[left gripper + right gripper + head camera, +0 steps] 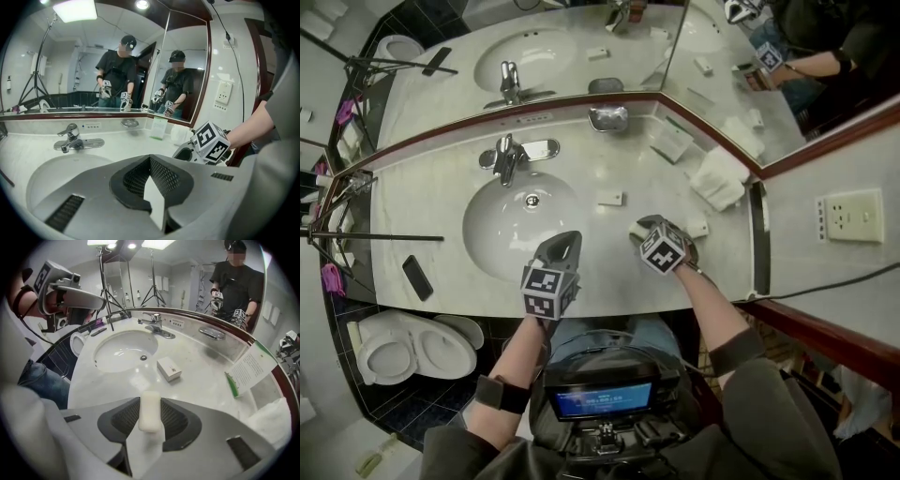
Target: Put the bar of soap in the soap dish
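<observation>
White bar of soap (150,411) — silver soap dish (607,117), pale counter (431,187).

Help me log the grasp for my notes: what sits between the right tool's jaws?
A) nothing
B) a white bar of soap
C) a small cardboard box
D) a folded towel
B: the right gripper view shows the white bar of soap pinched between the right tool's pads, with the small box lying apart on the counter.

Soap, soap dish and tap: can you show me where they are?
Soap (151,409), right gripper view, middle of the white bar.
Soap dish (608,119), head view, bare middle of the metal dish by the mirror.
Tap (508,161), head view, on the spout.
</observation>
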Available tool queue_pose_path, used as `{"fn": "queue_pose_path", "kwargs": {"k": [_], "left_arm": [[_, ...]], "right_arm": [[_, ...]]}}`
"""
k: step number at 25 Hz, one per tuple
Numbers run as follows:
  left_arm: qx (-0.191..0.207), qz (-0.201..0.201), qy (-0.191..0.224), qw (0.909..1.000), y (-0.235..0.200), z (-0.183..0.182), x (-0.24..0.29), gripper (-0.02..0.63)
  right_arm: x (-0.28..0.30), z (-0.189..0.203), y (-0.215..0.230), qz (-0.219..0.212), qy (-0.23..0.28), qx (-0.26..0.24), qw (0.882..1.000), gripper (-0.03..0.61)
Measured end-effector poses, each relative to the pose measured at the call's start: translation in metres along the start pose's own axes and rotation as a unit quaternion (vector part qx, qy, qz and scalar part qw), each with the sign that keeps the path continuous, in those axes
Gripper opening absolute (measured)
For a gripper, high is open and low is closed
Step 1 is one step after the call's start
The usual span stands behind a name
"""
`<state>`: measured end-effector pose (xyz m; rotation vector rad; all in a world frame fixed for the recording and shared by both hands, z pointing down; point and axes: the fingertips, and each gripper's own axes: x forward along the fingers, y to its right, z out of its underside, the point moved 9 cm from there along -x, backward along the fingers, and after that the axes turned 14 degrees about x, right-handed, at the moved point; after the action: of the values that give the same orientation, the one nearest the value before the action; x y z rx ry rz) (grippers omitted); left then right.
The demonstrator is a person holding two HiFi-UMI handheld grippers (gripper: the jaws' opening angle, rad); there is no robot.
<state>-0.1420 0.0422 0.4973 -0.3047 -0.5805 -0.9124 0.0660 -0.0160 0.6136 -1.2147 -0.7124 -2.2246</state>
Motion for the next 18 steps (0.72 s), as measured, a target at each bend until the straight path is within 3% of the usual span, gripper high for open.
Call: {"fn": "queue_pose_path", "kwargs": {"k": [9,18], "left_arm": [[-0.003,0.005,-0.003,1.0000,0.001,0.002,0.008,0.001],[0.000,0.002,-0.001,1.0000,-0.008,-0.005,0.024,0.000]], "right_arm": [[-0.037,-0.045,0.013,0.007,0.080,0.054,0.995,0.152],[-0.053,-0.132,0.059,0.034,0.158,0.050,0.986,0.152]]}}
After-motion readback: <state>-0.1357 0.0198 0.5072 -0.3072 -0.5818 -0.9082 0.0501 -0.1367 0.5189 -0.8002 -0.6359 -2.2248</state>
